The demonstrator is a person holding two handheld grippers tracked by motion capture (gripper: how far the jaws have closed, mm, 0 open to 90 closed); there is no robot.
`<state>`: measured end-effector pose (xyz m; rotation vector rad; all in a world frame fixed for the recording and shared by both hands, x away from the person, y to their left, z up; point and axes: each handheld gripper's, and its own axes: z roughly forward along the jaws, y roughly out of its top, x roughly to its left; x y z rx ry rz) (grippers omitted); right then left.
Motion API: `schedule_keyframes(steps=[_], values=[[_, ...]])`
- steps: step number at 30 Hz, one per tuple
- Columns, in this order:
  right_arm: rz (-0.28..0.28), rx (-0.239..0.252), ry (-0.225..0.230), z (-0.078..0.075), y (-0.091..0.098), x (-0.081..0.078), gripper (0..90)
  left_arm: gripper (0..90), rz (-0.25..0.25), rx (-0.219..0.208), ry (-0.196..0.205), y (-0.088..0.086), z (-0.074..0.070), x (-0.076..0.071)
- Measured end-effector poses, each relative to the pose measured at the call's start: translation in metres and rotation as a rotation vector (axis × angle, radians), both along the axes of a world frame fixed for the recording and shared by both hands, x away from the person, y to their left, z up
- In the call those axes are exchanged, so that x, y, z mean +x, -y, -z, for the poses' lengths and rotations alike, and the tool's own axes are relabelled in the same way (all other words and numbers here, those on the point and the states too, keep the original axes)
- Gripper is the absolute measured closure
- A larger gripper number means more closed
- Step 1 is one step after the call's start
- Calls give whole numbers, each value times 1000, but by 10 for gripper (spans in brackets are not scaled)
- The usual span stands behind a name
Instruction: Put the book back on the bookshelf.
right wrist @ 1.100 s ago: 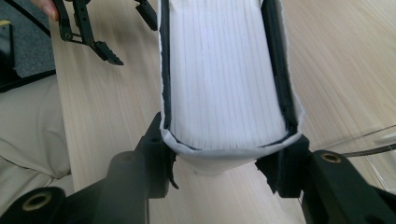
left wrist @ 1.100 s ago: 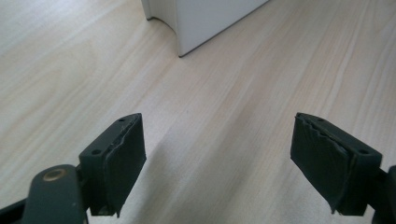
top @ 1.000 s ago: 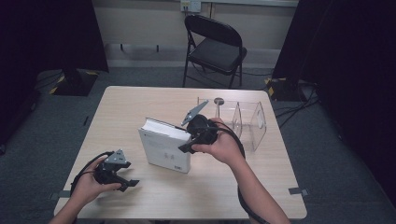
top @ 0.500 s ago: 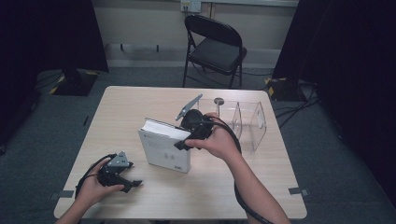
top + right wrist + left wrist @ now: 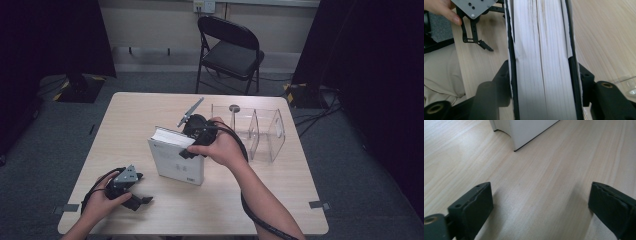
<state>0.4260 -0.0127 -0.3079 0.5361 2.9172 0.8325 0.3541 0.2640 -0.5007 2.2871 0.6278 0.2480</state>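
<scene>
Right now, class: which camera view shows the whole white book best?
The high view: the white book stands on the table entire, gripped by the right gripper. The right gripper view shows its page edges; the left gripper view, one corner.

table light wood, sits on grey carpet. clear plastic organizer with upright dividers on the table's far right part, small round dark thing at its far edge, can't tell what it is. black folding chair behind the table, against the wall. wall outlet above the chair. black curtains on both sides, a stand base on the floor at far left. cables on the floor at right, tape marks near the table's near corners
</scene>
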Motion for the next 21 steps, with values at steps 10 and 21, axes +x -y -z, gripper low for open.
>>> schedule_keyframes(steps=[10,21], values=[[-10,4,25,-1,4,-5,523,0,8,-2,5,1,2,-1],[22,-21,13,-3,27,-17,523,0,14,-8,6,1,2,-1]])
